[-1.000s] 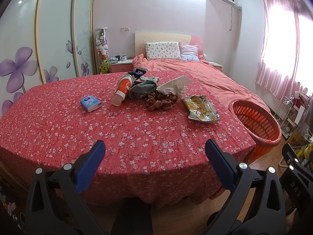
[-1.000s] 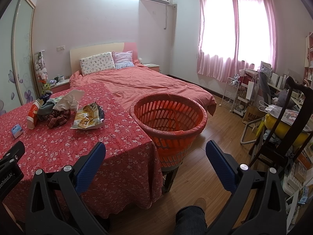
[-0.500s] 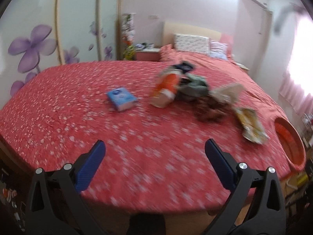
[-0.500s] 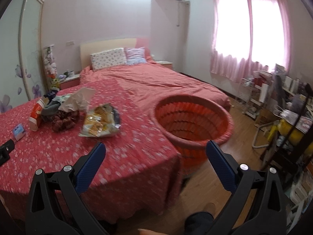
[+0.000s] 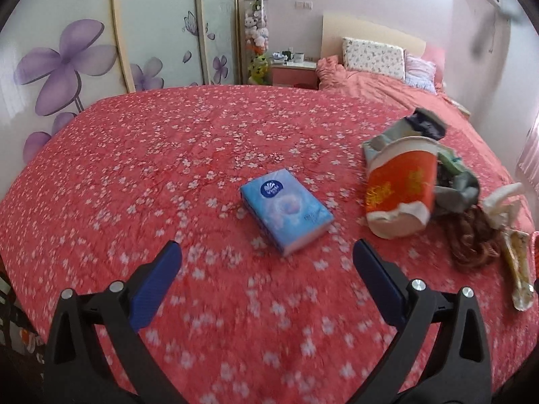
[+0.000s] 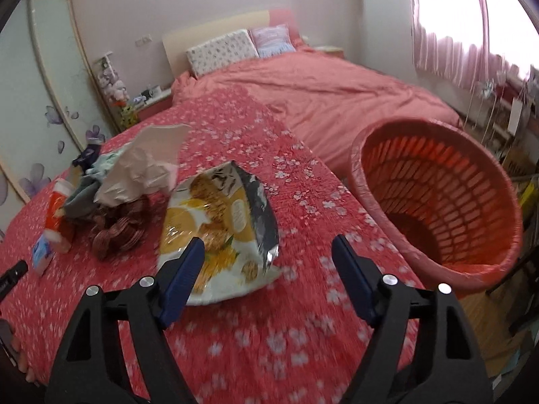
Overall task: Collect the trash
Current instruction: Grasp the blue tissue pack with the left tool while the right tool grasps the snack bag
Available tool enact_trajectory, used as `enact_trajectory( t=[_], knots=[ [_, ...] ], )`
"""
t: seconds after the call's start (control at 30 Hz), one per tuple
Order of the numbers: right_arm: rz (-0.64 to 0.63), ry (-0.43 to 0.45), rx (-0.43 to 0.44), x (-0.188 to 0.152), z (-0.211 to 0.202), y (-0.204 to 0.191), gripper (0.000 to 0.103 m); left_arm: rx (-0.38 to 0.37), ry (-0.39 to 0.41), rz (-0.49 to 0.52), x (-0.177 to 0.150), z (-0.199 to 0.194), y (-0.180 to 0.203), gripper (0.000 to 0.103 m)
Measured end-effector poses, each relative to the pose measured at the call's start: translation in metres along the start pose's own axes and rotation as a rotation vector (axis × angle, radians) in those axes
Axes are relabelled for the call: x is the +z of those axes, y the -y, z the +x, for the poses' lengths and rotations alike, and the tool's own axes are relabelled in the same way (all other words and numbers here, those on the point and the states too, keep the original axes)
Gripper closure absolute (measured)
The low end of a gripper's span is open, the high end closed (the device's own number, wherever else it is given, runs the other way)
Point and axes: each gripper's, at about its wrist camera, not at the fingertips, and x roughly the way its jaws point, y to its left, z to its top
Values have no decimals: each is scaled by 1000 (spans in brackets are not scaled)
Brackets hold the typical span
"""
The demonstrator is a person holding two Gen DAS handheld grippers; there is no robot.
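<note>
Right claw (image 6: 266, 256) spread wide, empty, just short of snack wrapper (image 6: 219, 232) on desk (image 6: 262, 343); left claw (image 5: 266, 262) likewise apart before tissue pack (image 5: 286, 210). Beyond, crushed cup (image 5: 401, 188) amid clutter, orange basket (image 6: 434, 202) off desk's edge. Risk: slippery foil likely sliding or tearing under a shallow pinch.
</note>
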Motion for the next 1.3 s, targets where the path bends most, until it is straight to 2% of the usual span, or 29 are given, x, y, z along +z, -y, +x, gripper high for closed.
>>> enact_trajectory(
  t=[0.2, 0.3, 0.53, 0.57, 0.63, 0.67, 0.73, 0.83, 0.93, 1.1, 1.2, 1.3],
  knots=[
    [-30, -71, 18, 5, 24, -13, 26, 4, -54, -6, 13, 33, 5, 4],
    [-52, -94, 35, 1, 29, -20, 32, -9, -78, -28, 18, 46, 4, 6],
    [-41, -85, 14, 4, 32, -17, 35, -9, -103, -49, 29, 68, 6, 8],
    [-36, -84, 14, 5, 33, -15, 35, -4, -108, -47, 30, 70, 7, 10],
    [-45, -86, 15, 6, 34, -16, 35, -9, -131, -50, 31, 77, 7, 20],
    [-57, -90, 22, 6, 34, -18, 37, -11, -133, -47, 31, 79, 6, 20],
    [-63, -98, 48, 7, 34, -18, 48, -21, -129, -22, 31, 77, 3, 30],
    [-52, -113, 88, 6, 32, -18, 58, -46, -127, -6, 28, 75, -6, 37],
    [-43, -126, 122, 4, 31, -20, 66, -53, -128, -9, 25, 74, -17, 37],
    [-54, -128, 130, 3, 34, -25, 66, -67, -128, -26, 23, 73, -24, 28],
    [-58, -122, 119, 3, 35, -26, 66, -63, -123, -31, 22, 74, -18, 27],
    [-63, -122, 109, 2, 35, -27, 79, -47, -115, -24, 22, 75, -12, 31]
  ],
)
